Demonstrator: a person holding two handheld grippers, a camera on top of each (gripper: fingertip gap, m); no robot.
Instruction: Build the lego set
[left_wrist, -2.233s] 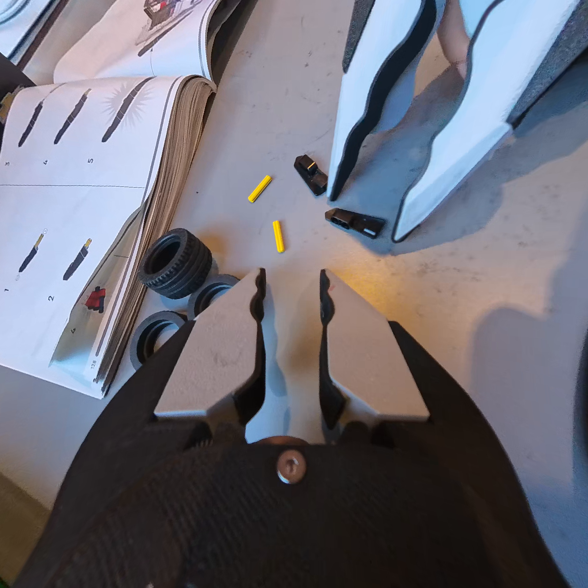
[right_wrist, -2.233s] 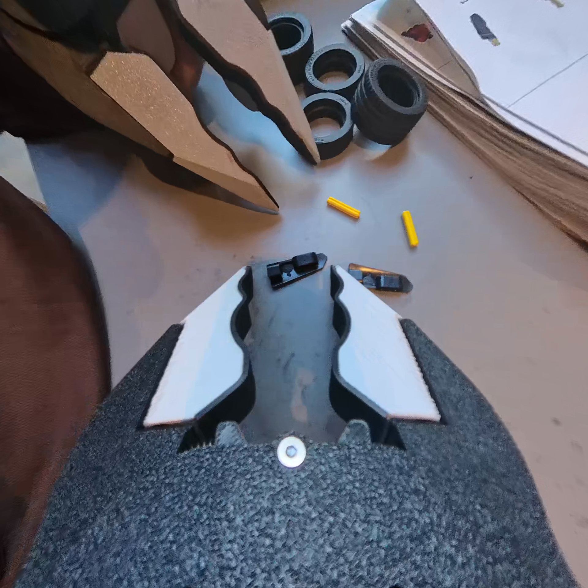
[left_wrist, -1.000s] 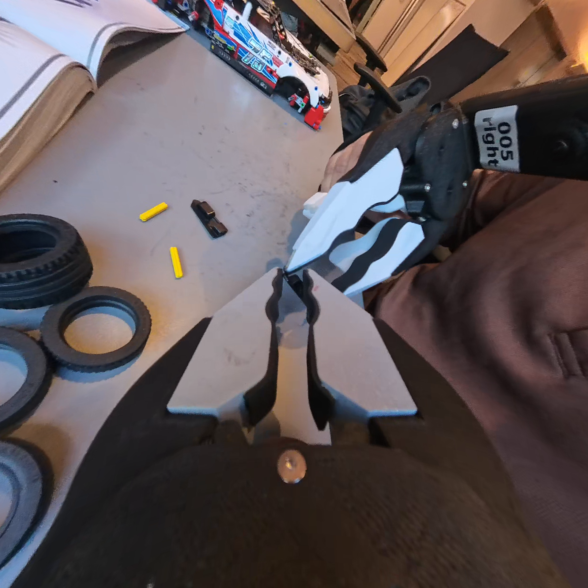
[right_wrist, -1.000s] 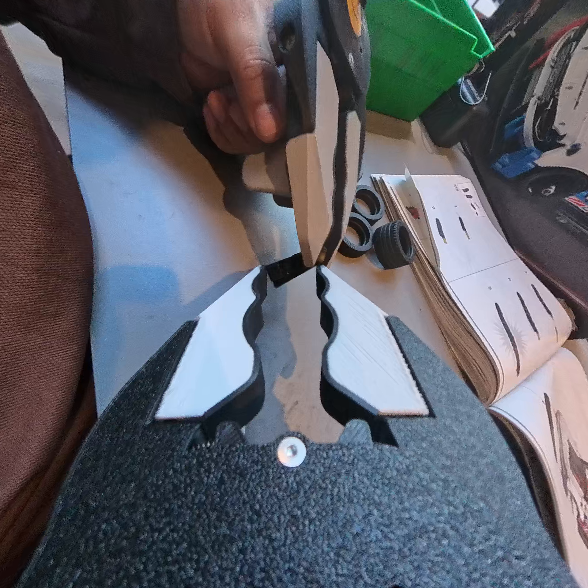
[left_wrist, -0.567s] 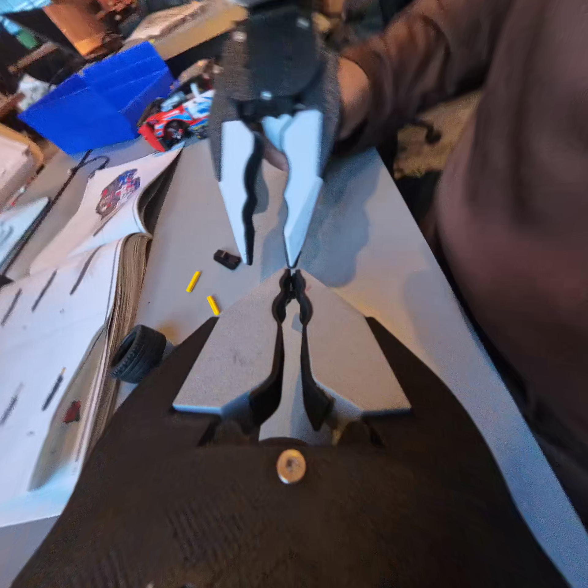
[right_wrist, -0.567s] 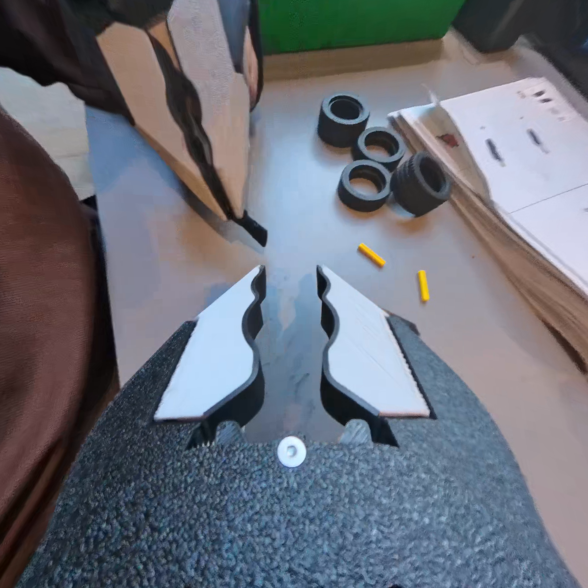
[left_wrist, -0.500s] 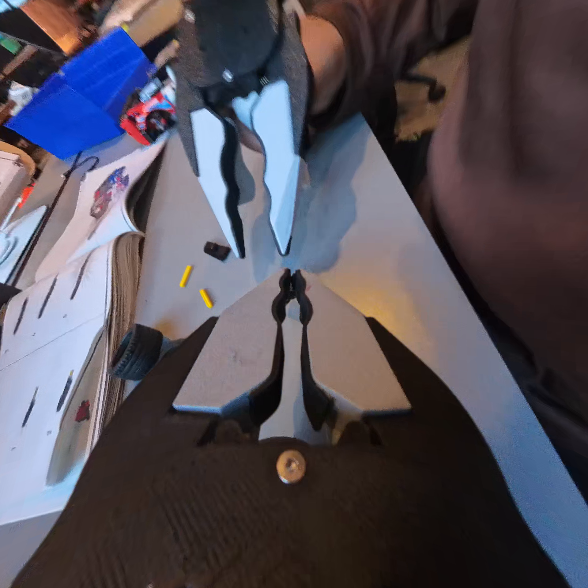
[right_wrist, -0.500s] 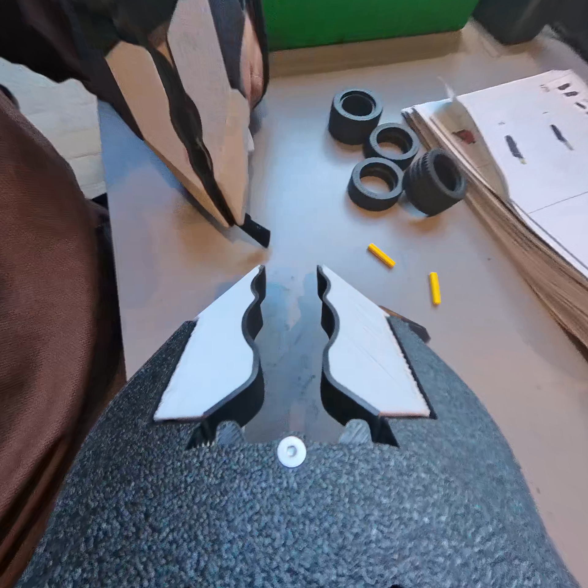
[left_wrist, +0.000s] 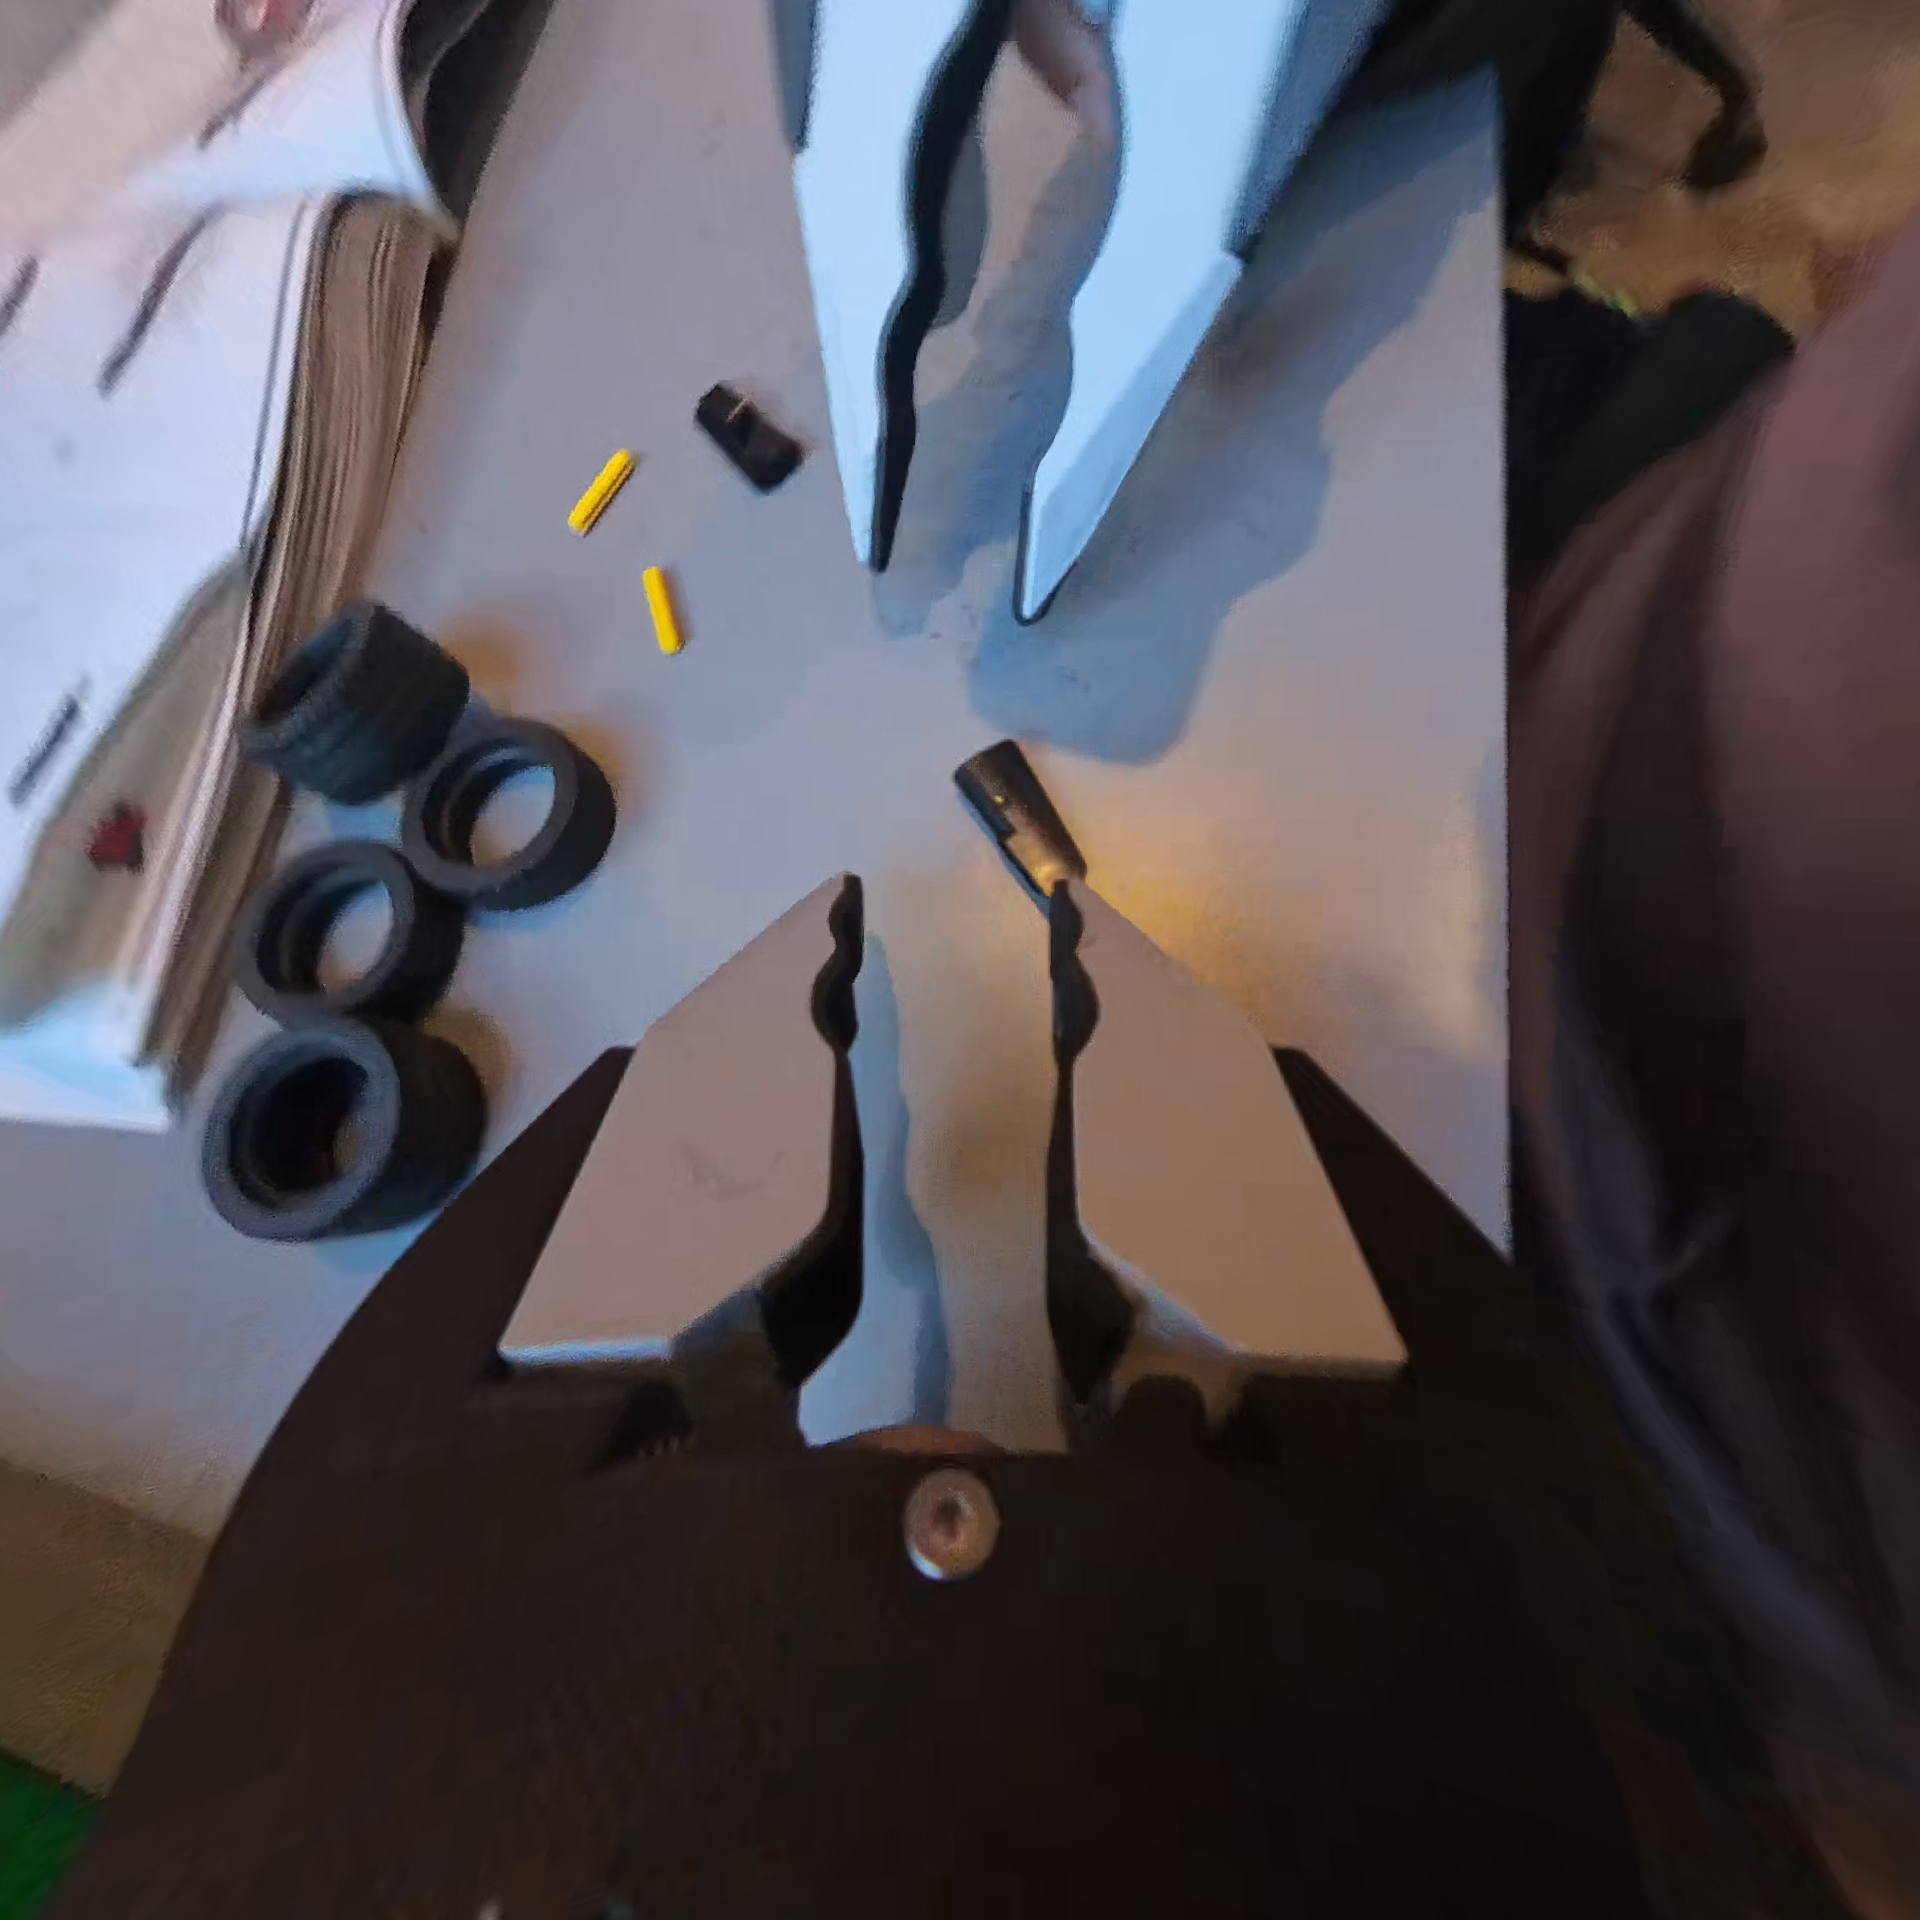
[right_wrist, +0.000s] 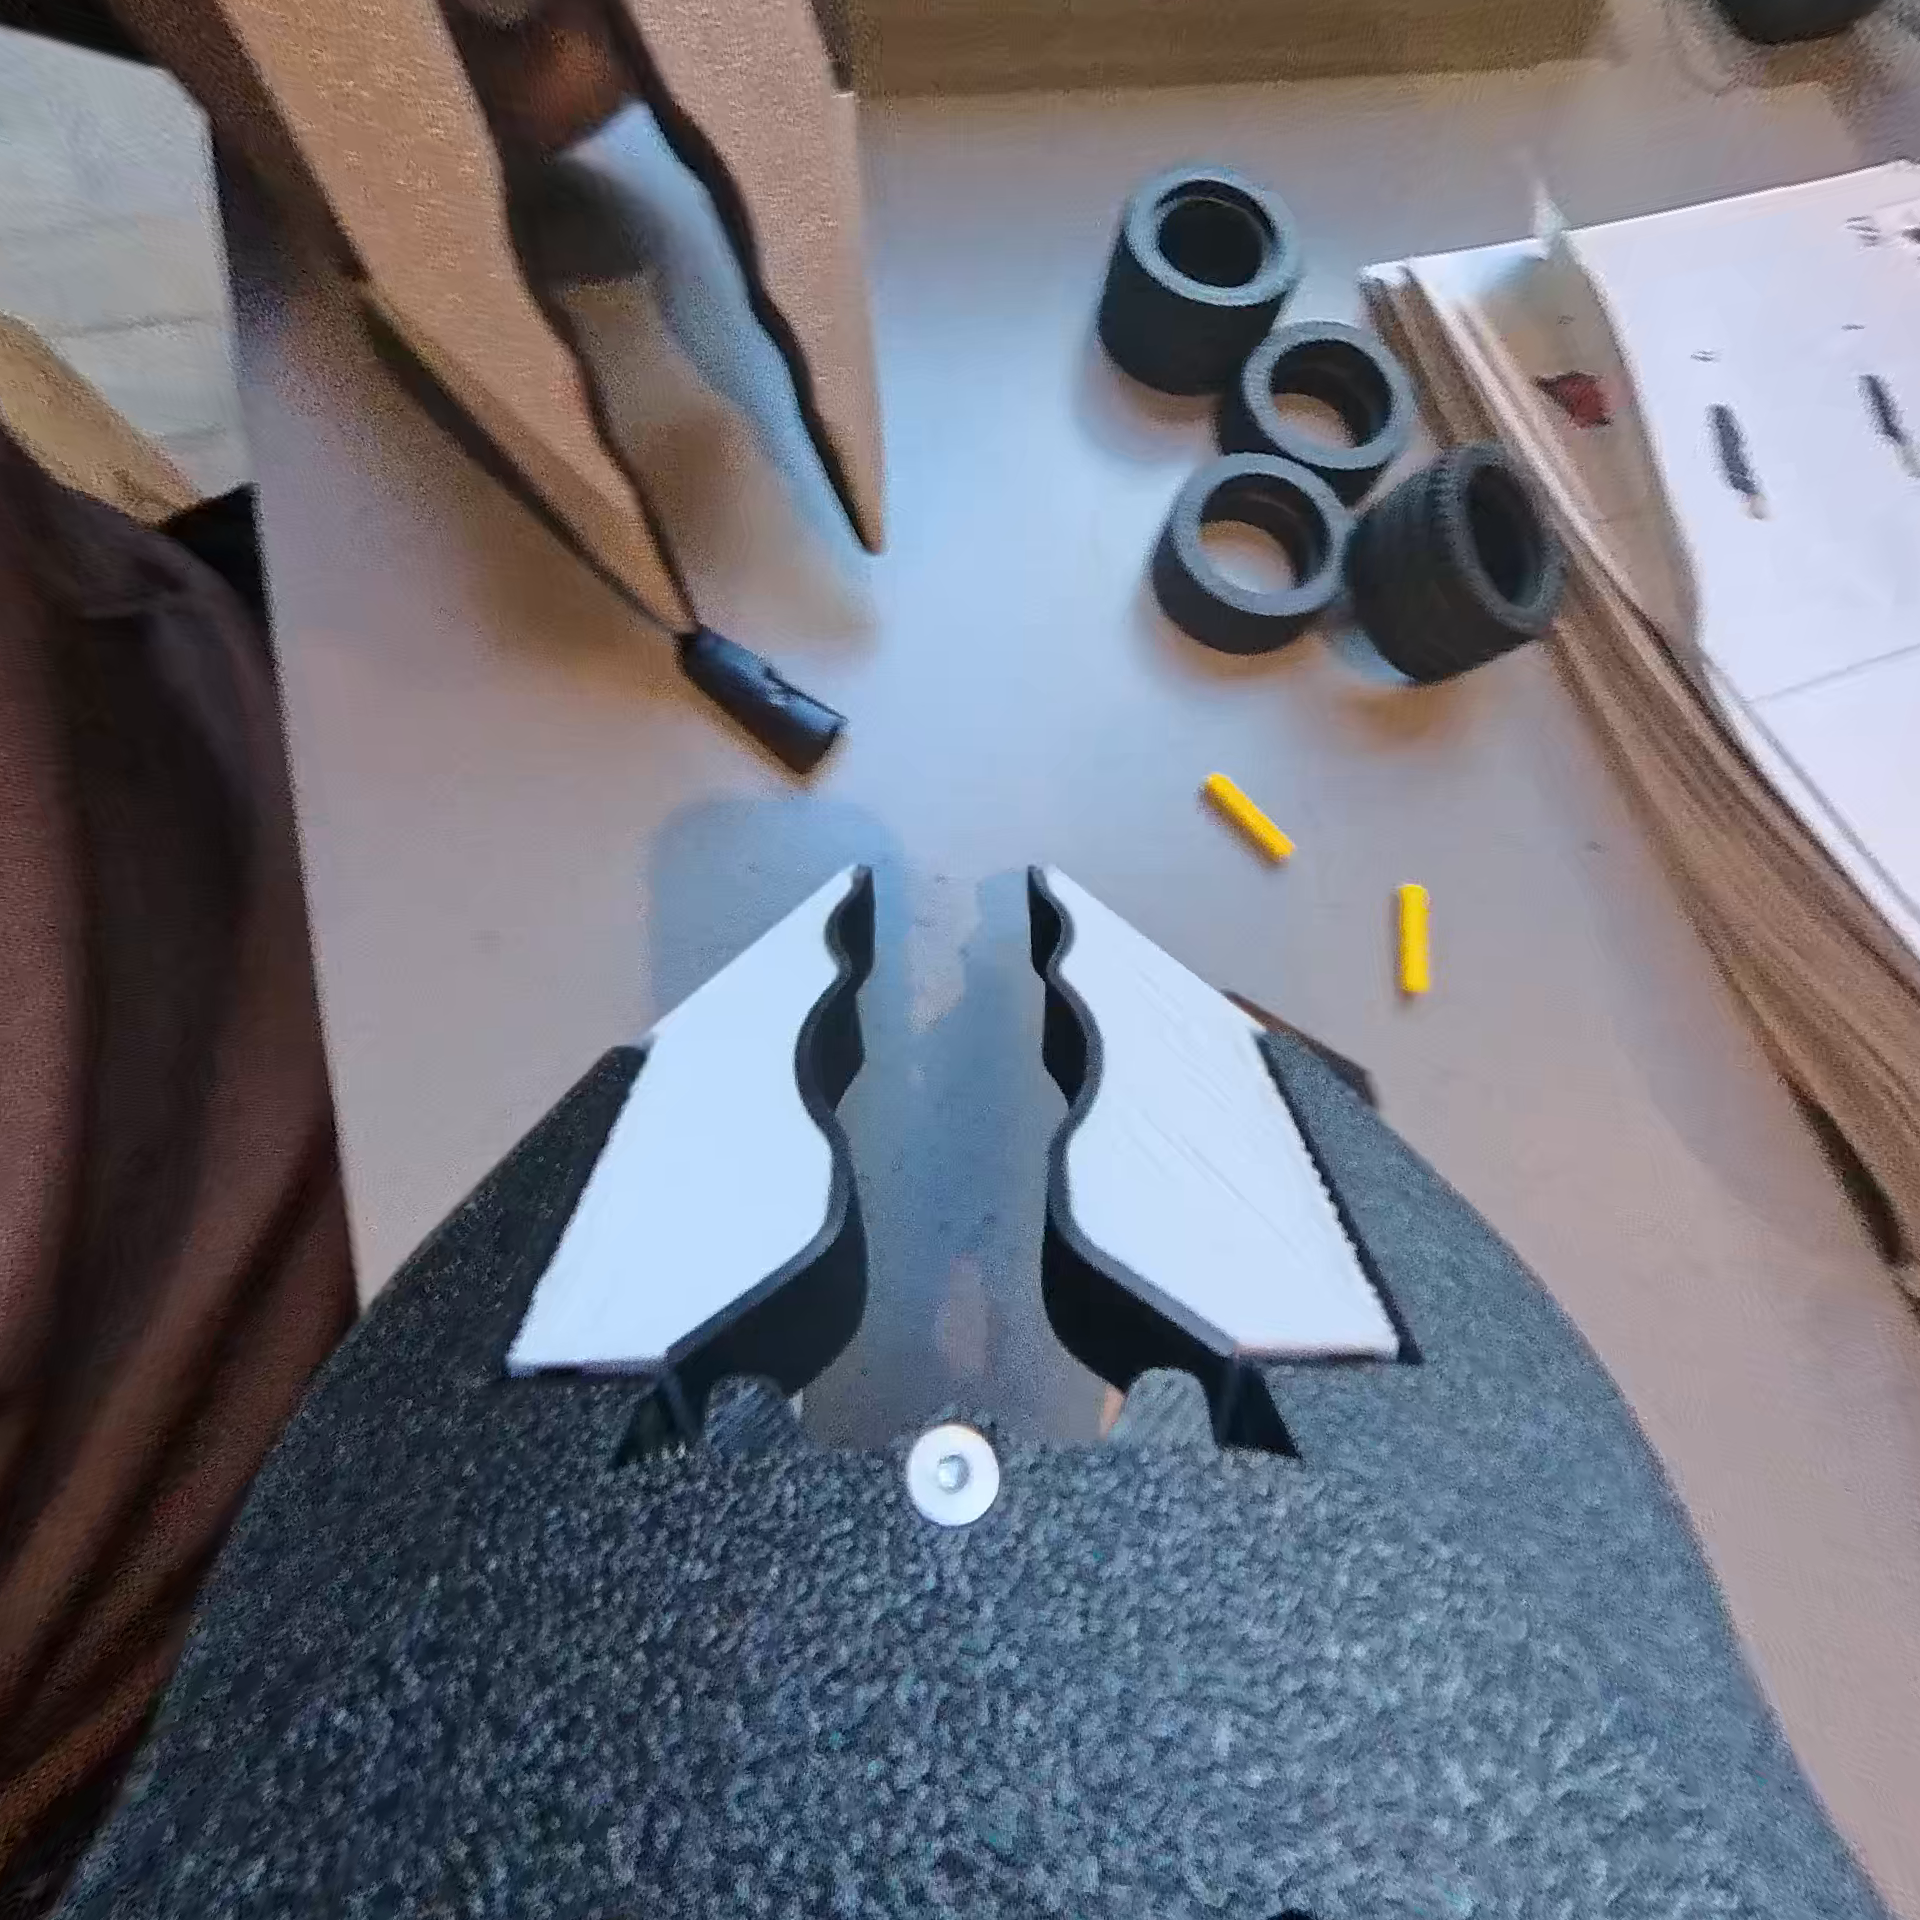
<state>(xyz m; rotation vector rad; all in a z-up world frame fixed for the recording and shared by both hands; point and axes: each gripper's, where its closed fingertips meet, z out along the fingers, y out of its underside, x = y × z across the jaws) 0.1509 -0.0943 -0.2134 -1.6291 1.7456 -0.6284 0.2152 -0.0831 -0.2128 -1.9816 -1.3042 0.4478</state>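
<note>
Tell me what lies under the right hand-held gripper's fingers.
Between the open right hand-held gripper fingers only bare grey table shows. A dark edge peeks out beside its right finger; the gripper's body covers the rest, so that thing cannot be identified.

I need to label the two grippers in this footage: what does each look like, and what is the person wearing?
The left gripper has a smooth black body, pale grey tapered fingers with wavy black inner edges, and a silver screw at its centre. The right gripper matches in shape, but its dark body is coarse and speckled, with whiter fingers. The person wears a brown sleeve.
</note>
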